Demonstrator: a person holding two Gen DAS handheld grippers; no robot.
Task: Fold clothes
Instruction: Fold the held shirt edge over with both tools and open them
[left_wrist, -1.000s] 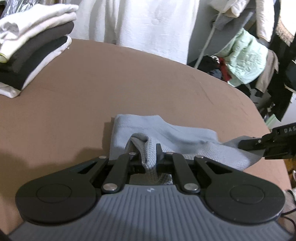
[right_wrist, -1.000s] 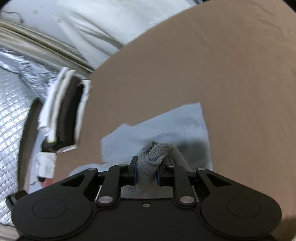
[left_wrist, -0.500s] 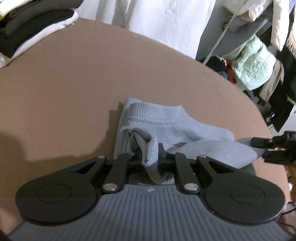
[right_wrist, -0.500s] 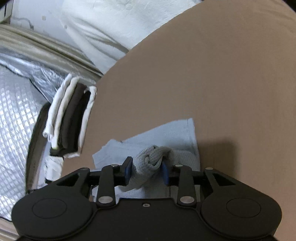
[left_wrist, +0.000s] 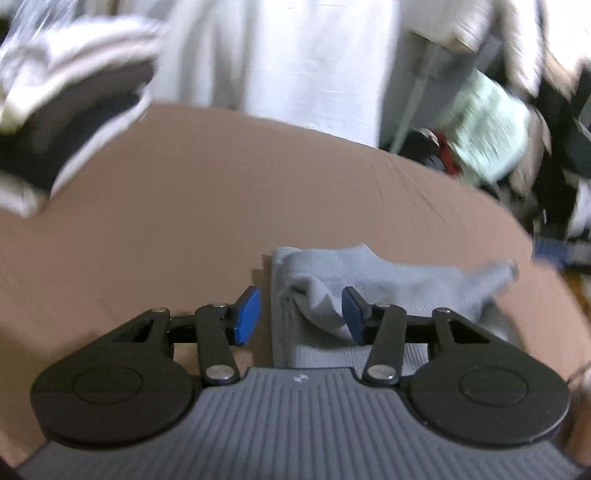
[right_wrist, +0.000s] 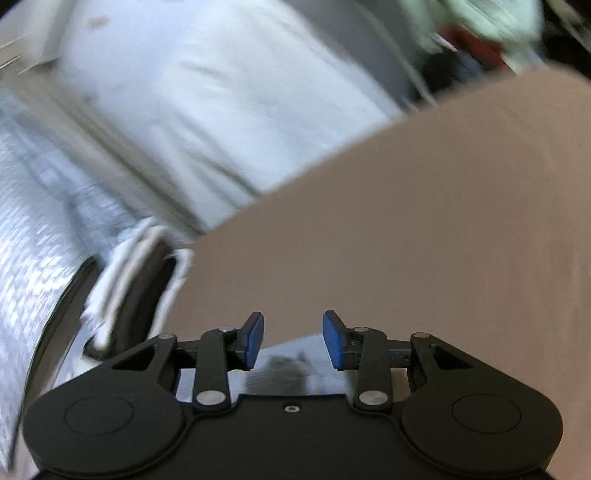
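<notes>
Lay folded on the brown surface (left_wrist: 258, 184): a grey garment (left_wrist: 369, 273), close in front of the left gripper (left_wrist: 301, 314). Reached from just right of the left blue pad (left_wrist: 247, 314) across toward the surface's right edge, one corner poking up at the far right. Showed a loose flap drooping between the pads, close against the right-hand pad, whether touching it or not too blurred to tell. Jaws of that gripper stood wide apart, clamped on nothing.

Seen from the right wrist: right gripper (right_wrist: 293, 339) likewise spread, blue pads (right_wrist: 334, 339) well separated and holding nothing. Only a pale grey strip of the garment (right_wrist: 295, 369) visible below and between those fingers, mostly hidden by the gripper body.

Stood at the far left corner of the surface: a stack of folded clothes (left_wrist: 62, 122), white and dark layers alternating, well apart from the grey garment. Appeared again in the right wrist view as an upended pile (right_wrist: 136, 288) at the left edge of the brown surface (right_wrist: 406, 240), beside silvery quilted material (right_wrist: 33, 240).

Hung behind the surface: a broad white cloth (left_wrist: 277, 59). Heaped off to the far right: a mint-green piece (left_wrist: 491, 136) among darker clutter, something red beneath it. Much of both views smeared, so finer detail unreadable. Nothing lay between the grippers and the garment.
</notes>
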